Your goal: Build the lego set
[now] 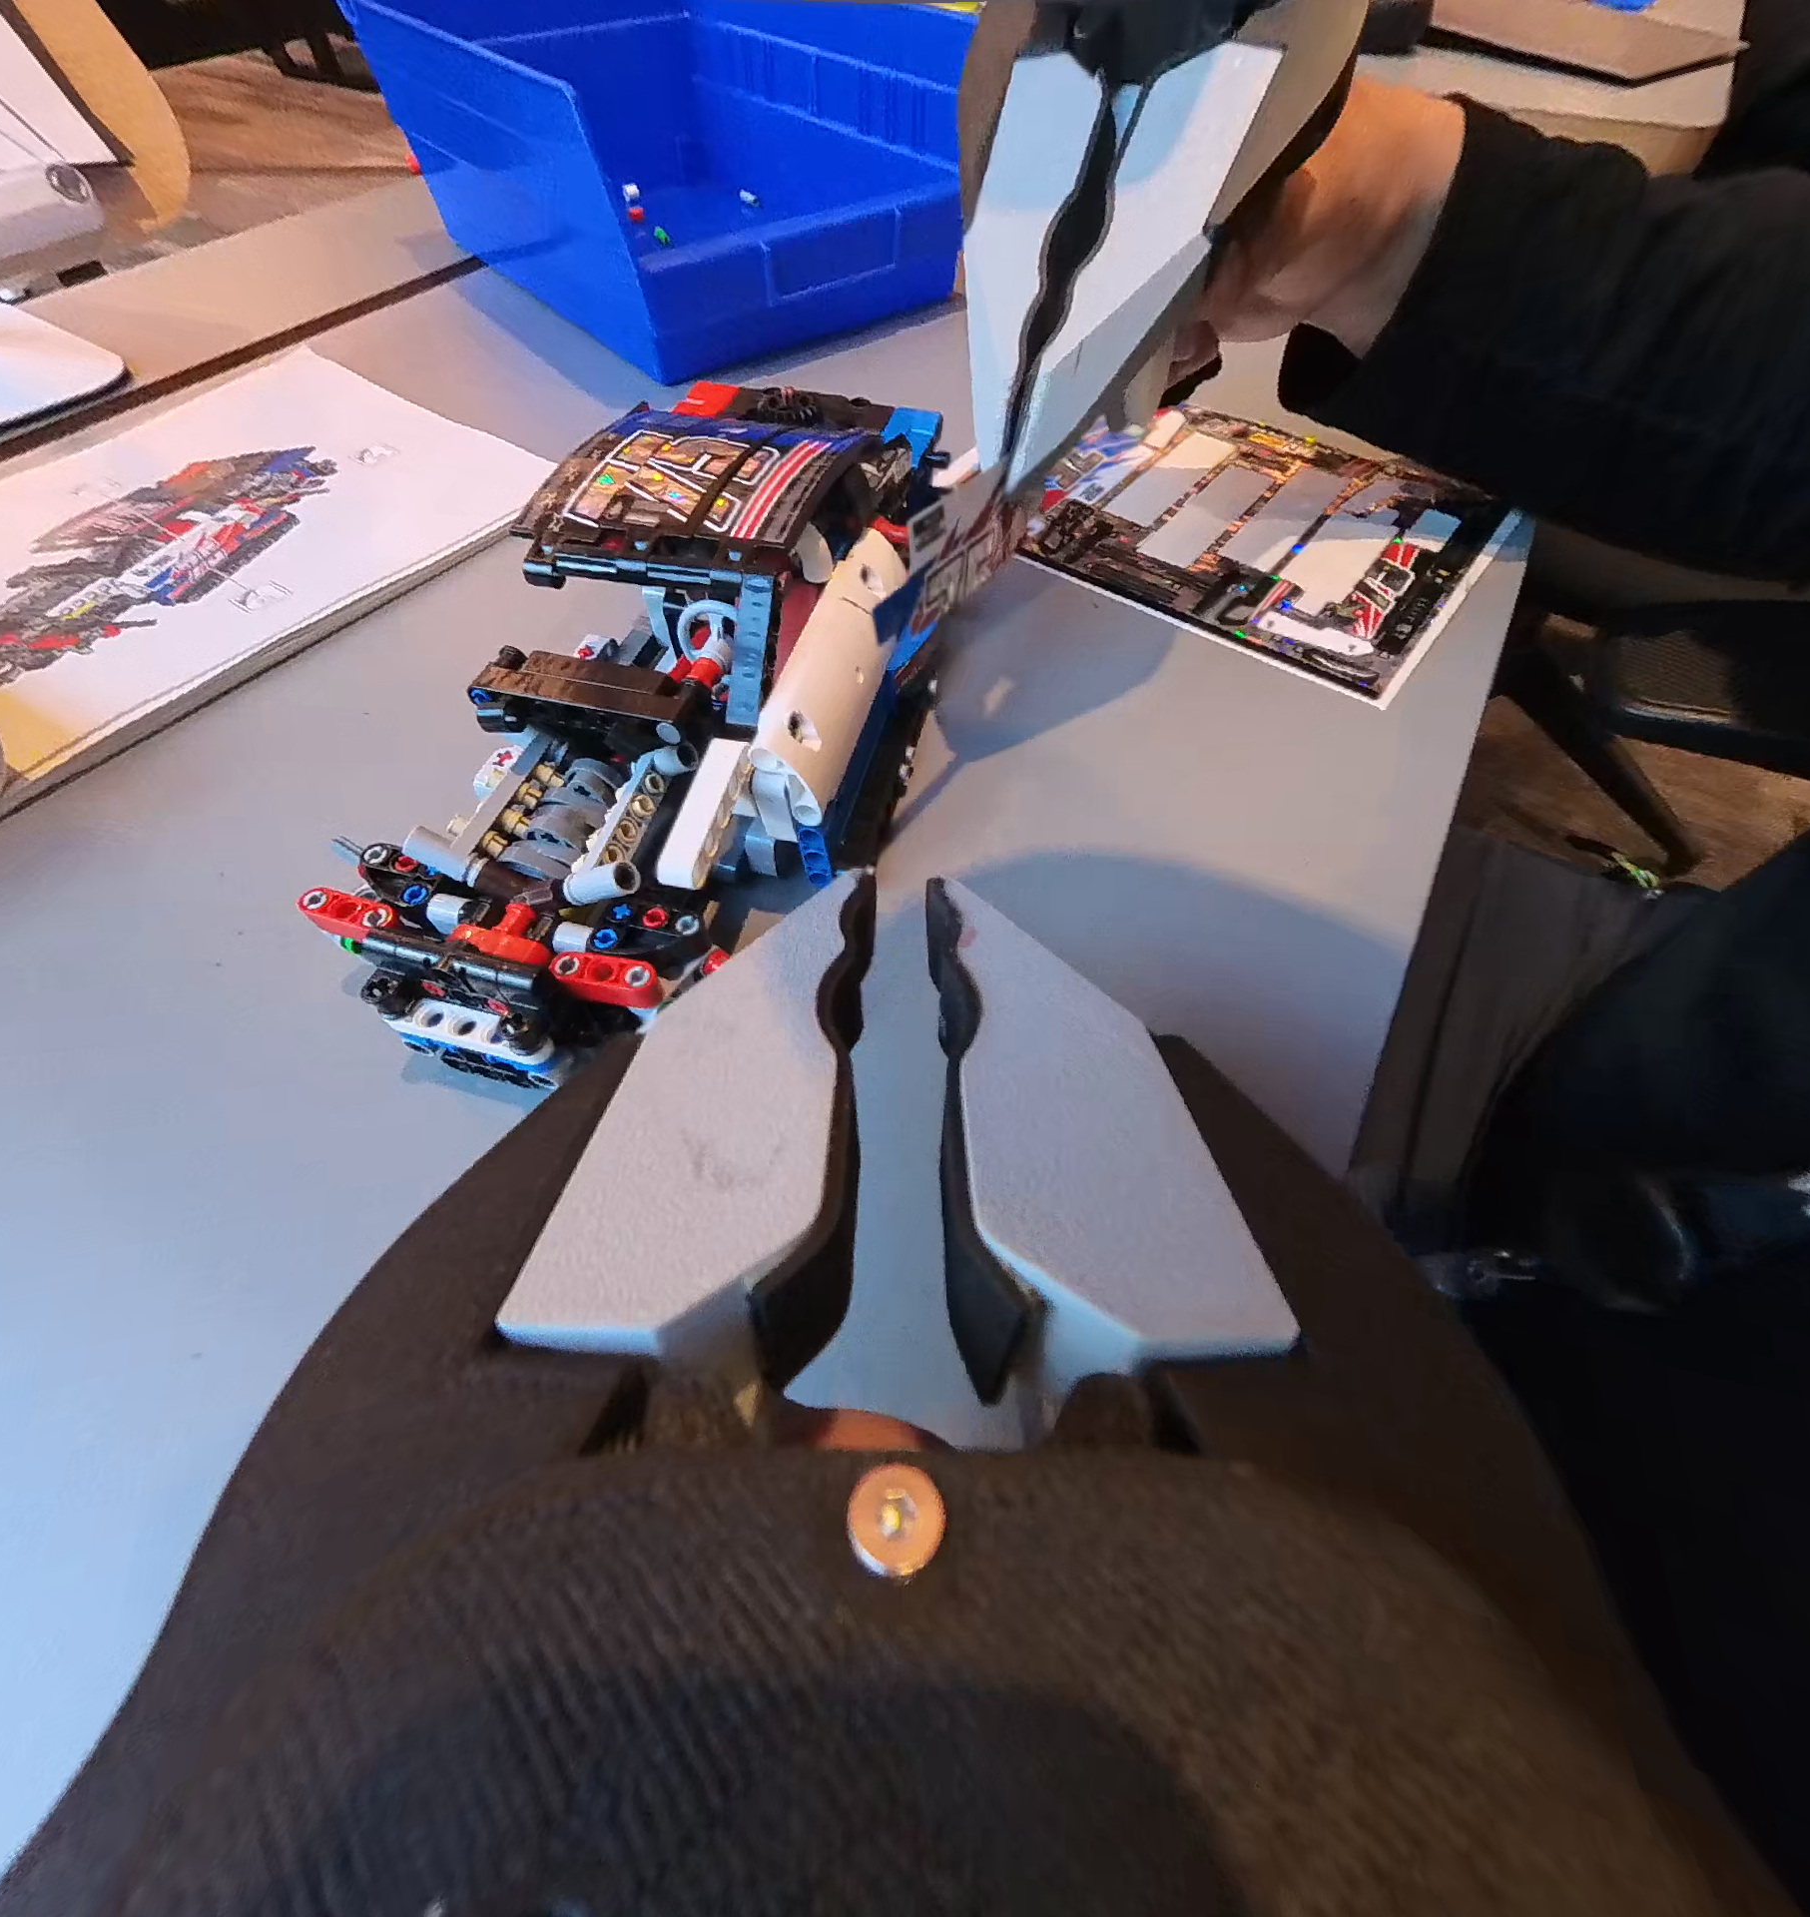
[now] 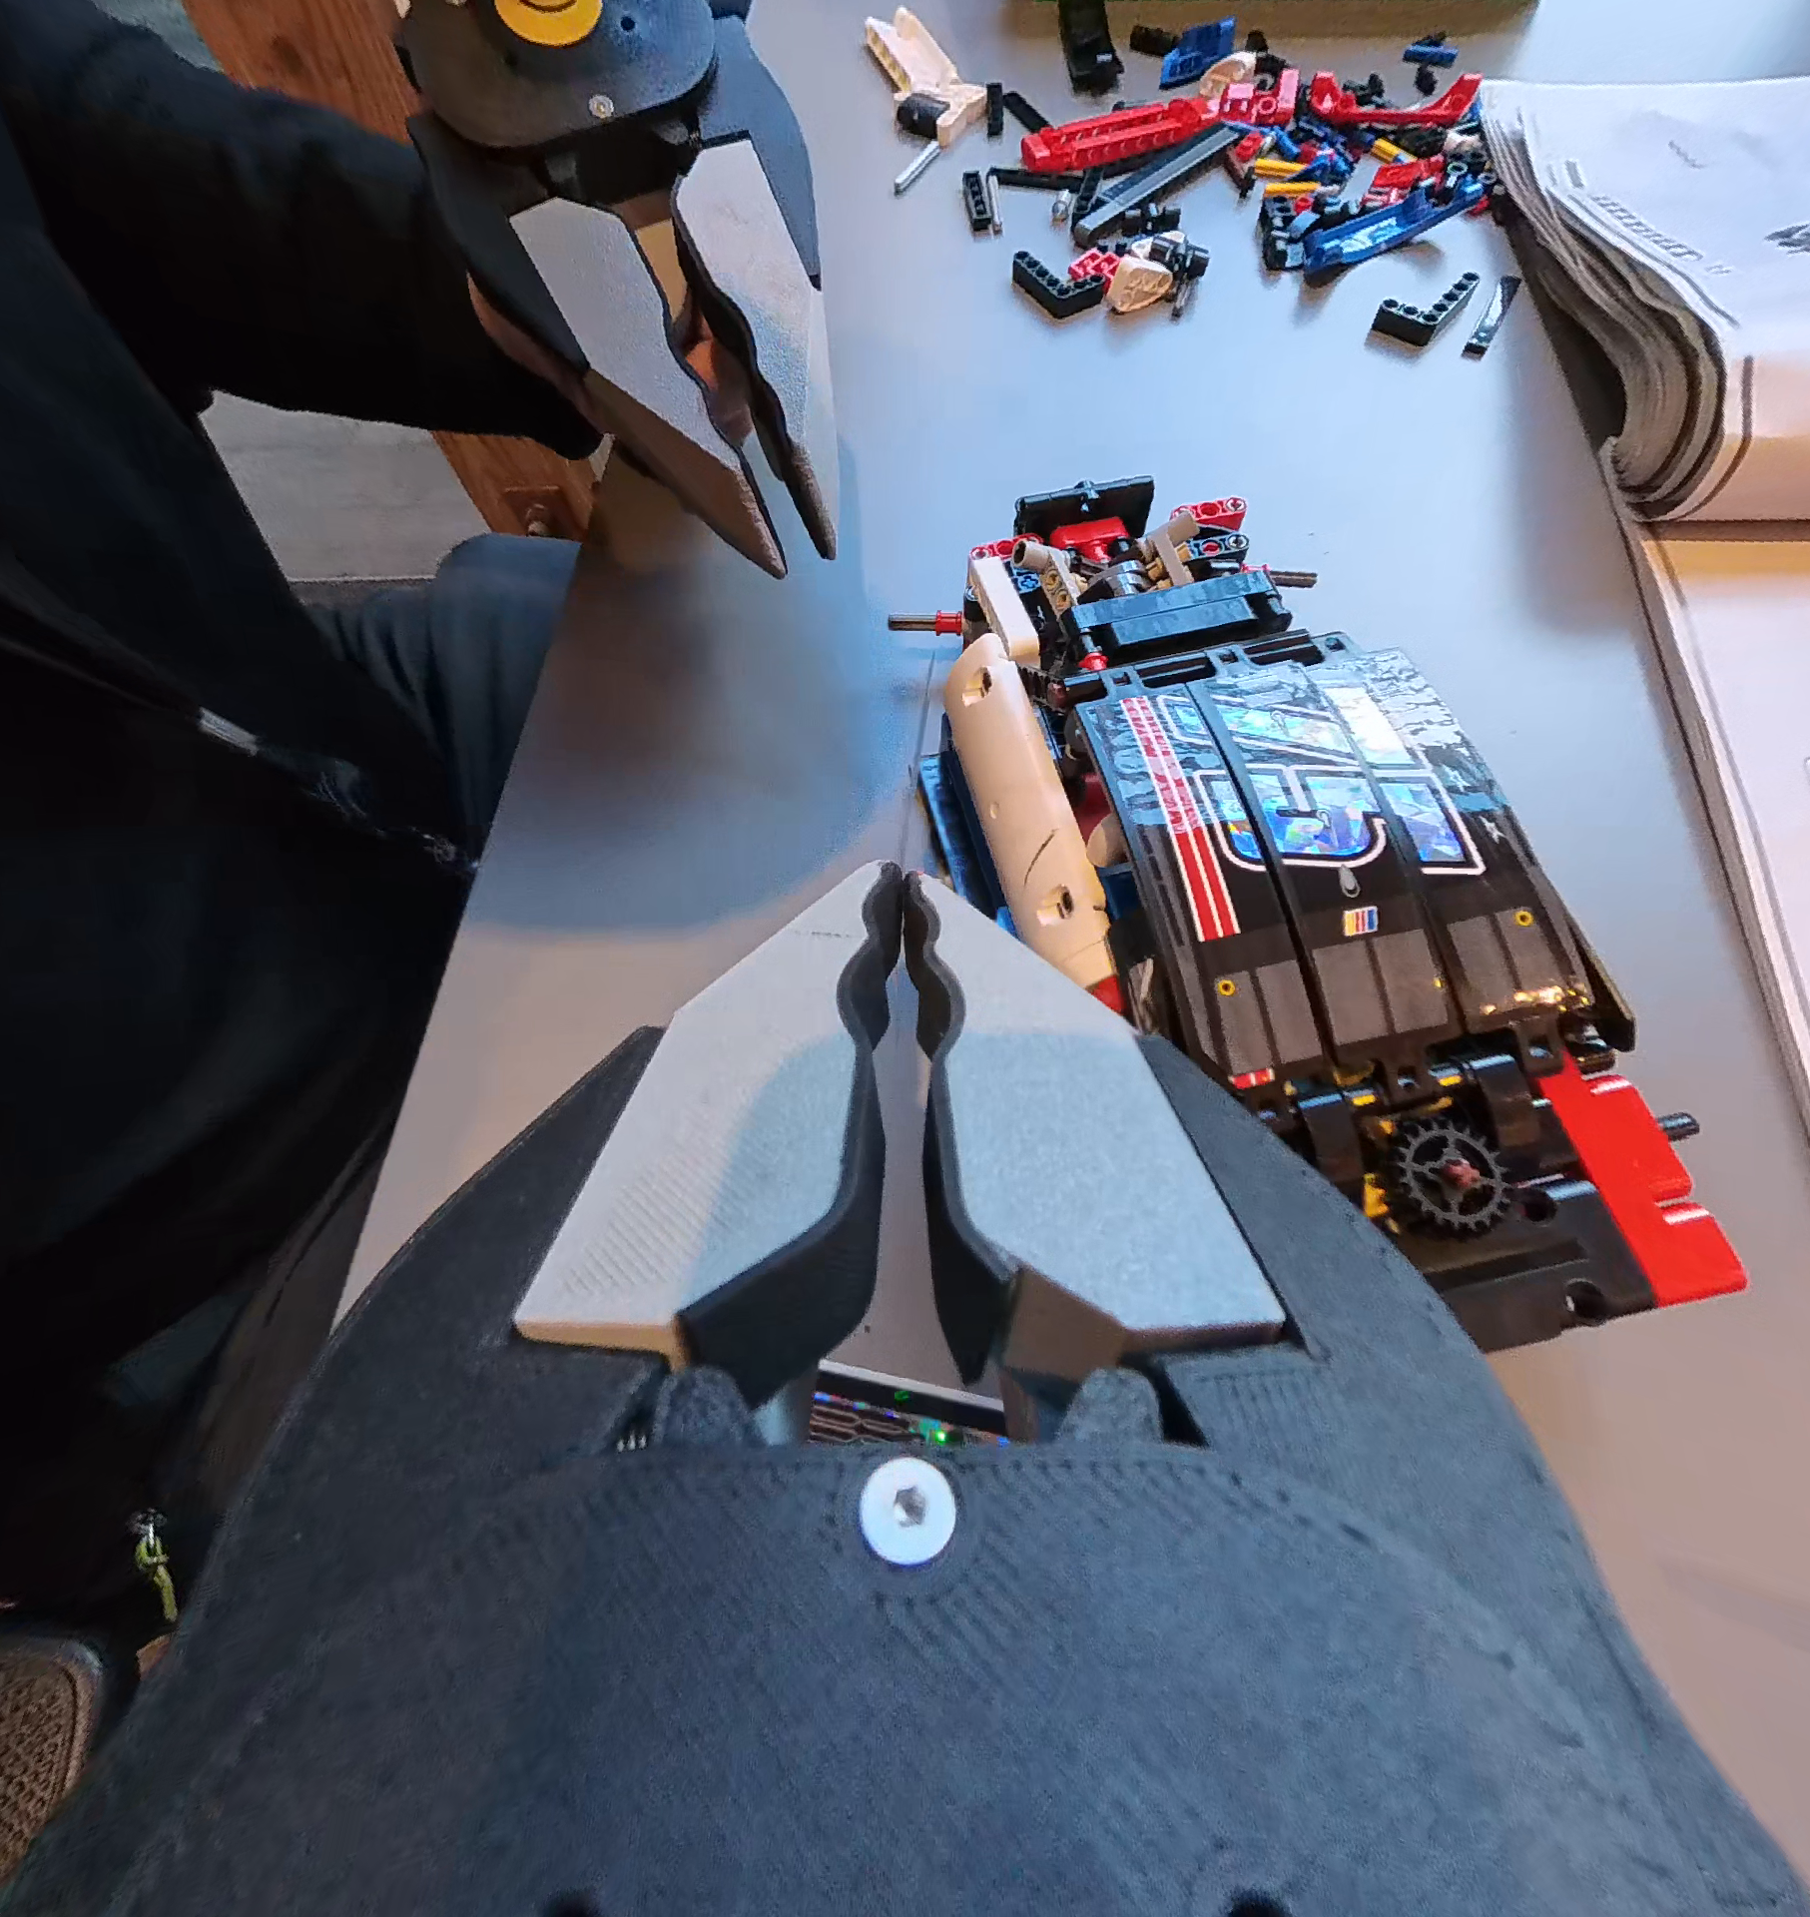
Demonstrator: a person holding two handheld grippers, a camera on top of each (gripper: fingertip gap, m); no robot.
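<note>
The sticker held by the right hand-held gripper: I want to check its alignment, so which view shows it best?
The left wrist view: the long red, white and blue sticker hangs from the right hand-held gripper beside the car's white side panel. The right wrist view shows only a thin edge-on line.

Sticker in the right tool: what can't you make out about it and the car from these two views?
- Sticker: edge-on in the right wrist view, just a thin line; in the left wrist view the right tool covers its top. Contact with the car cannot be told.
- Sticker sheet: left wrist view, partly hidden by the right tool and a sleeve.
- Small pieces in the blue bin: too small to identify.
</note>
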